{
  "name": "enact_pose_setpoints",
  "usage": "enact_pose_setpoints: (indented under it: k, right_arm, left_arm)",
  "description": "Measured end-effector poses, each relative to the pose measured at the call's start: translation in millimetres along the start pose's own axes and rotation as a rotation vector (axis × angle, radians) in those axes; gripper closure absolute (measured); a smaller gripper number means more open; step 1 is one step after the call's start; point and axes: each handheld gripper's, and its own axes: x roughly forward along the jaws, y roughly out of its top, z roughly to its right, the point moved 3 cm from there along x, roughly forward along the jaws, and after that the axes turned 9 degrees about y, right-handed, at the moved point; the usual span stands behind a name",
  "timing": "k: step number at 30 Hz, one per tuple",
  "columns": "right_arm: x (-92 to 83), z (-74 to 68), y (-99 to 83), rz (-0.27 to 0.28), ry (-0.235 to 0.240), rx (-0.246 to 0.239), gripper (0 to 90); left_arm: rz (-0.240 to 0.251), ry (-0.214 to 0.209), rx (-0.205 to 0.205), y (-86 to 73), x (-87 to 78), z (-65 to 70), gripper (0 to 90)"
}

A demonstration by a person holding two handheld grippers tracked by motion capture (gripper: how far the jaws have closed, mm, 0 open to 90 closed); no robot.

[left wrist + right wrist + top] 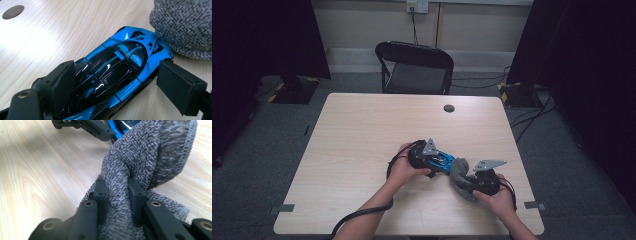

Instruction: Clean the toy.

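Toy car point(117, 70): one, blue and black, on the worktop point(362, 140) toward its near right corner.
Left tongs point(116, 87): set around car sides, steadying it for wiping; pad contact unclear.
Right tongs point(117, 195): clamped narrow on bunched cloth point(147, 157).
Cloth: one, grey, touching car's end.

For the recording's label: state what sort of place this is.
Probably a lab or studio room set up for recording: a bare wooden table on grey carpet, one folding chair behind it, black curtains at the sides, and cables trailing across the floor.
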Motion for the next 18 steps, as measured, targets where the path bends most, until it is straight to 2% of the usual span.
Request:
enact_pose_setpoints:
  k: [8,15,18]
  right_arm:
    - [2.8,-5.4,0.6,-0.002,0.017,-0.008,72.7]
    - [2.0,-10.7,2.5,0.008,0.051,0.006,72.6]
    - [0.6,-12.7,4.1,0.013,0.051,0.005,72.5]
  left_arm:
    - [0.001,0.003,-0.001,-0.2,0.0,0.4,15.1]
    - [0.003,0.004,-0.004,-0.4,0.0,0.7,14.7]
    - [0.001,0.004,-0.001,-0.2,0.0,0.5,14.5]
